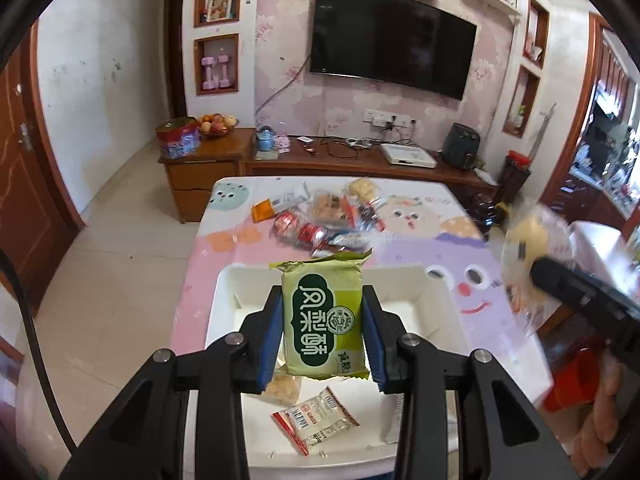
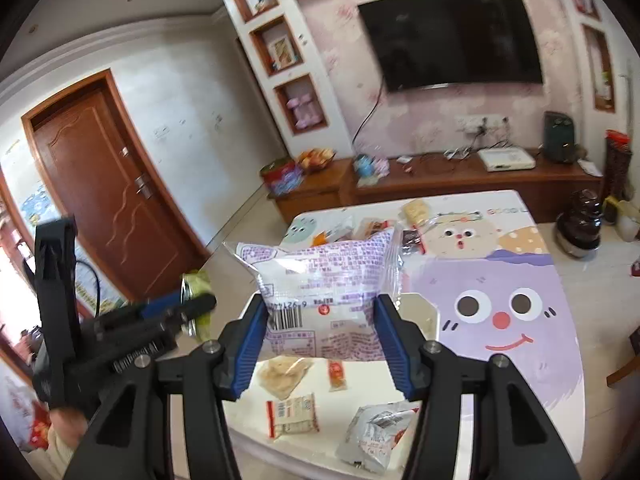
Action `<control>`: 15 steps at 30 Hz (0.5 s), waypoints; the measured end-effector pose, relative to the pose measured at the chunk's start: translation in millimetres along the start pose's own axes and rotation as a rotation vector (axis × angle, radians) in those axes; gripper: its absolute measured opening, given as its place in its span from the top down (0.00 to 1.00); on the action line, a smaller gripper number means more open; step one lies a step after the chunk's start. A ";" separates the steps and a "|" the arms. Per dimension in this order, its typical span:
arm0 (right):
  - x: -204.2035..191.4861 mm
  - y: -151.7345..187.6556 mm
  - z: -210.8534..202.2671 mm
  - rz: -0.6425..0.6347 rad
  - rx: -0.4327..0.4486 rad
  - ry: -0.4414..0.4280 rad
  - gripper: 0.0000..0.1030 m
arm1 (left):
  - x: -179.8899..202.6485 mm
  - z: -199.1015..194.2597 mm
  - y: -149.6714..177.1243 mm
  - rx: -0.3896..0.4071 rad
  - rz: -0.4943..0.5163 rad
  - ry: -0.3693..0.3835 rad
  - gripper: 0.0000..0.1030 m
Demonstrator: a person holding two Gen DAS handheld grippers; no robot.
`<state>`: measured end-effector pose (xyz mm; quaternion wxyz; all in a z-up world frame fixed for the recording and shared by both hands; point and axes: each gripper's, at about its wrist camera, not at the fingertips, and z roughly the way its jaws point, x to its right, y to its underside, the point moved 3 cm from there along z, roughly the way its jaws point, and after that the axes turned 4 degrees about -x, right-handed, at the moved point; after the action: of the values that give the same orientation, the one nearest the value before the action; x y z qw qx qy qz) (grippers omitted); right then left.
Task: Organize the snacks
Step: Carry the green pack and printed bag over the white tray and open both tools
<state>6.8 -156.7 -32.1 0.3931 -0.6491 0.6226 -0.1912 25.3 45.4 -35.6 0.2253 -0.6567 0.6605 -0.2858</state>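
My left gripper (image 1: 323, 322) is shut on a green pineapple-cake packet (image 1: 322, 312), held upright above a white tray (image 1: 224, 296) on the table. My right gripper (image 2: 320, 334) is shut on a puffy white and purple bread packet (image 2: 320, 276), also raised over the tray (image 2: 420, 308). In the left wrist view the right gripper (image 1: 560, 280) shows blurred at the right edge with its packet (image 1: 528, 240). The right wrist view shows the left gripper (image 2: 188, 308) at the left, green packet (image 2: 196, 284) in it. Loose snacks (image 1: 332, 216) are piled at the table's far end.
Small packets (image 1: 316, 420) lie on the table's near end, among them a silver one (image 2: 376, 432). The table wears a cartoon cloth (image 2: 500, 292). Behind stand a wooden TV cabinet (image 1: 360, 160), a fruit bowl (image 1: 216, 124) and a wall television (image 1: 388, 36). A brown door (image 2: 108, 184) is at the left.
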 end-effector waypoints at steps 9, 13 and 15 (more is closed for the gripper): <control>5.9 45.0 52.4 0.033 -0.117 0.099 0.47 | 18.0 64.2 58.8 -0.185 -0.019 -0.012 0.66; 4.8 51.3 64.5 0.027 -0.153 0.112 0.46 | 17.2 73.4 64.9 -0.208 -0.029 -0.021 0.66; 4.9 55.1 66.4 0.025 -0.161 0.120 0.46 | 17.2 75.5 66.1 -0.213 -0.031 -0.028 0.66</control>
<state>20.3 -138.7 -115.5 0.3040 -0.6584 0.6662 -0.1741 26.7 20.4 -134.3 0.1592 -0.6910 0.6737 -0.2081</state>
